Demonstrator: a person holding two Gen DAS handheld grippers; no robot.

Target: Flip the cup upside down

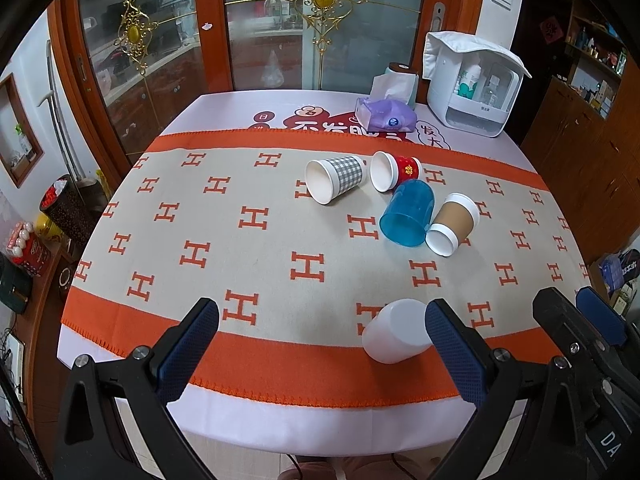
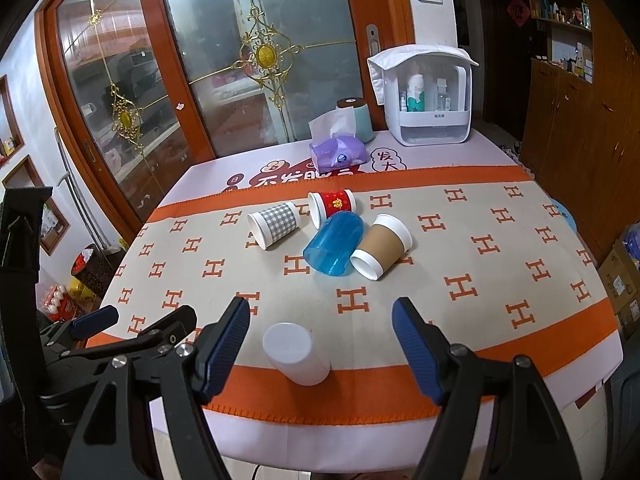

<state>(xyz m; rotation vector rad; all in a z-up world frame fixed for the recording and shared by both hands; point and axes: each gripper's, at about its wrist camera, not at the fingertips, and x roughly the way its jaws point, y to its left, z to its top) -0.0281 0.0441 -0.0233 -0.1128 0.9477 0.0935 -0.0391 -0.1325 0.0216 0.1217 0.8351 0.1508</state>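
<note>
A white cup point(image 2: 296, 354) stands mouth down, closed base up, on the orange border near the table's front edge. It sits between the fingers of my right gripper point(image 2: 322, 304), which is open and not touching it. In the left wrist view the white cup point(image 1: 396, 330) sits just inside the right finger of my open left gripper point(image 1: 322, 306), partly hidden by it. Four more cups lie on their sides mid-table: grey check point(image 1: 336, 180), red point(image 1: 394, 171), clear blue point(image 1: 408, 214) and brown point(image 1: 452, 224).
An orange and beige cloth with H marks point(image 1: 248, 240) covers the table. At the back stand a purple tissue pack point(image 1: 384, 114), a teal roll point(image 2: 360, 120) and a white organiser box point(image 1: 472, 84). Glass doors are behind, wooden cabinets point(image 2: 568, 120) to the right.
</note>
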